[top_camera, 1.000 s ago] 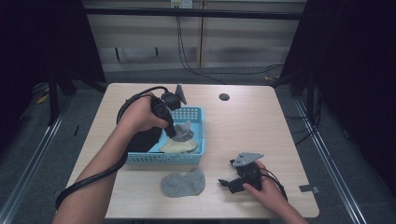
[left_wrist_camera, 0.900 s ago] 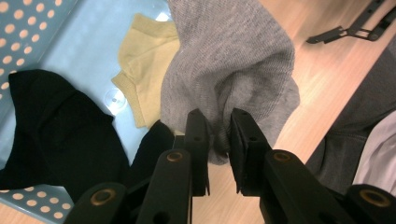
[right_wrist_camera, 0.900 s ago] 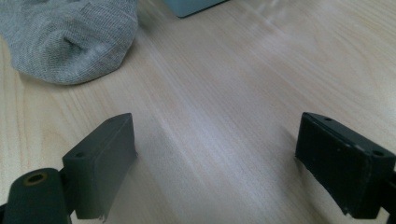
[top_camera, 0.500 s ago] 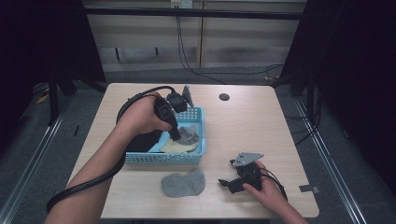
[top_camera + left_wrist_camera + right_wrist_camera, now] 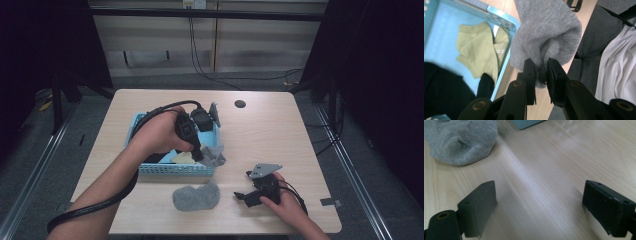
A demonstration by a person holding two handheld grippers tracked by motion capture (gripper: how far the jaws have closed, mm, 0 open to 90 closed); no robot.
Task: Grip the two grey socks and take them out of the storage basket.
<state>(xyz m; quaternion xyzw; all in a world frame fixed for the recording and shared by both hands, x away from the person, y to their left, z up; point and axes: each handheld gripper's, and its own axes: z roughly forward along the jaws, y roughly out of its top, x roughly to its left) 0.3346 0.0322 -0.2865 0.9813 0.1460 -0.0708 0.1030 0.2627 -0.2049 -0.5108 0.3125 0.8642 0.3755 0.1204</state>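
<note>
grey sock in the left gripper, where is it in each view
High view: the held grey sock hangs at the blue basket's right front corner, under the left gripper.
Left gripper view: centre top, the sock pinched between the jaws.
Right gripper view: I cannot find it there; the sock at top left is the second grey sock, lying flat.
Shared landmark: the blue basket's corner.

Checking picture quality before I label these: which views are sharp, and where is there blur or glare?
High view: evenly lit table, dark surroundings, soft detail. Left gripper view: grey sock knit crisp, the left gripper clamping it; black cloth at lower left blurred. Right gripper view: pale sheen streaks the wood, the right gripper jaws slightly soft.
</note>
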